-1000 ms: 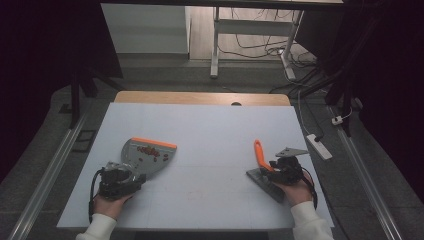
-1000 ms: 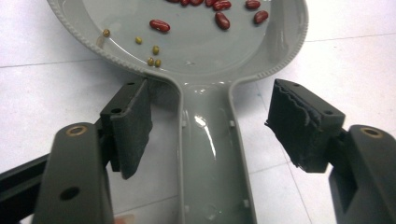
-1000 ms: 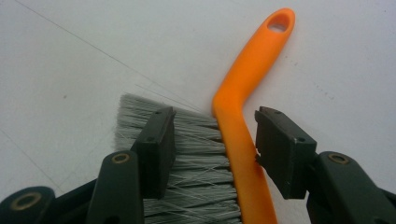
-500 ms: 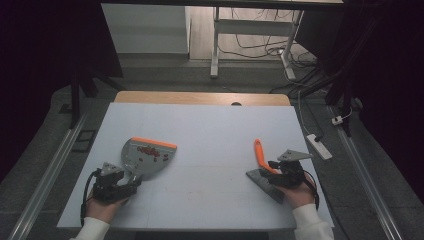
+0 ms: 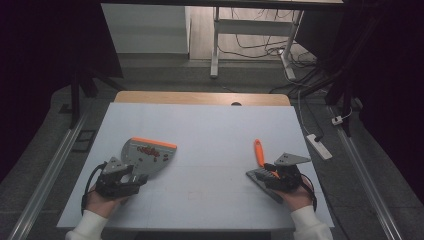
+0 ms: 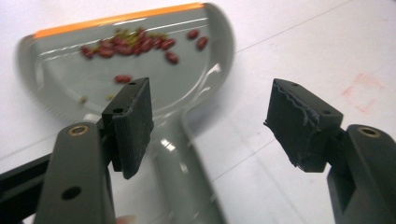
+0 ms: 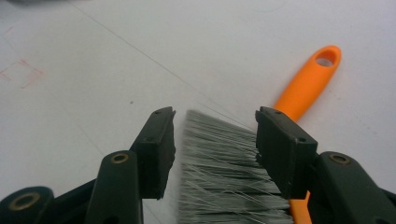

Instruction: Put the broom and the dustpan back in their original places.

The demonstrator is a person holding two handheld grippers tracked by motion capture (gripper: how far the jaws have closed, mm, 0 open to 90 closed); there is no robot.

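Dustpan and brush lying loose between open jaws

Dustpan point(image 5: 148, 156), grey with an orange lip and a scatter of red beans point(image 6: 140, 43) inside, is lying on the white bench point(image 5: 210, 130) at about eleven o'clock from centre. Its handle is pointing back toward the left hand-held gripper point(image 5: 131, 179), whose jaws are standing wide apart around it without touching. Over at four o'clock, the brush point(image 5: 260, 162) is lying with its orange handle point(image 7: 308, 81) running away toward twelve. The right hand-held gripper point(image 5: 271, 176) is sitting open too, its jaws straddling the grey bristles point(image 7: 224, 163). Each hand is nearest its own tool, and I'm seeing no obstacle on the bench between the two.
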